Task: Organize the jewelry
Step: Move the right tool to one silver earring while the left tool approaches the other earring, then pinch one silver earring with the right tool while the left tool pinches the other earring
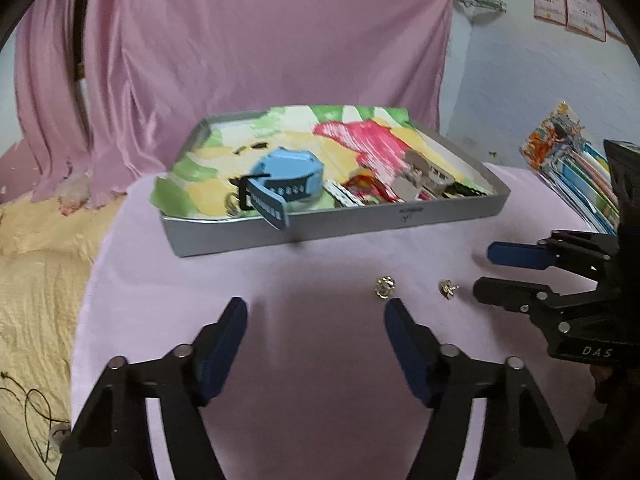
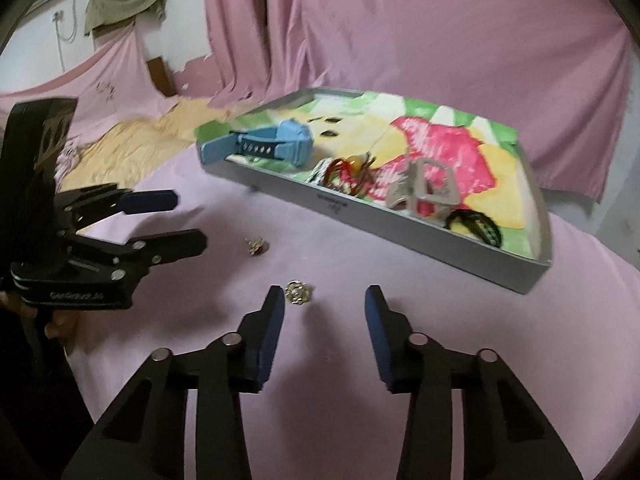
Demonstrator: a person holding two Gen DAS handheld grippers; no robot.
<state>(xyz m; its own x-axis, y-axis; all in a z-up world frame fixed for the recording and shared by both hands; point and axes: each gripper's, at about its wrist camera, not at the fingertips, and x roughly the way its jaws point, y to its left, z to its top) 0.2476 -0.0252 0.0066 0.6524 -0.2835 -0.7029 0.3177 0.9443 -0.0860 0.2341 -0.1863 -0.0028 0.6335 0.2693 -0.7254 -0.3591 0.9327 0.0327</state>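
Your left gripper [image 1: 316, 308] hangs low over a table draped in a pink cloth [image 1: 320, 360], its blue-padded jaws spread wide with nothing between them. Your right gripper [image 2: 324, 296] is likewise released and empty.

Two small silver earrings lie on the cloth, apart from each other. One earring [image 1: 385, 287] sits just beyond the tip of your left gripper's right finger. The other earring [image 2: 297, 292] lies just beside the tip of your right gripper's left finger, not touching it.

Farther back sits a shallow grey tray [image 1: 340, 226] lined with brightly coloured paper. In it lies a light blue watch [image 1: 286, 178] — its strap end hangs over the tray's near wall. Also inside are a grey metal clasp-like piece [image 2: 426, 192], a red and gold tangle of jewelry [image 2: 352, 172] and a dark braided band [image 2: 478, 226].

Pink curtains [image 1: 240, 60] hang behind the table.
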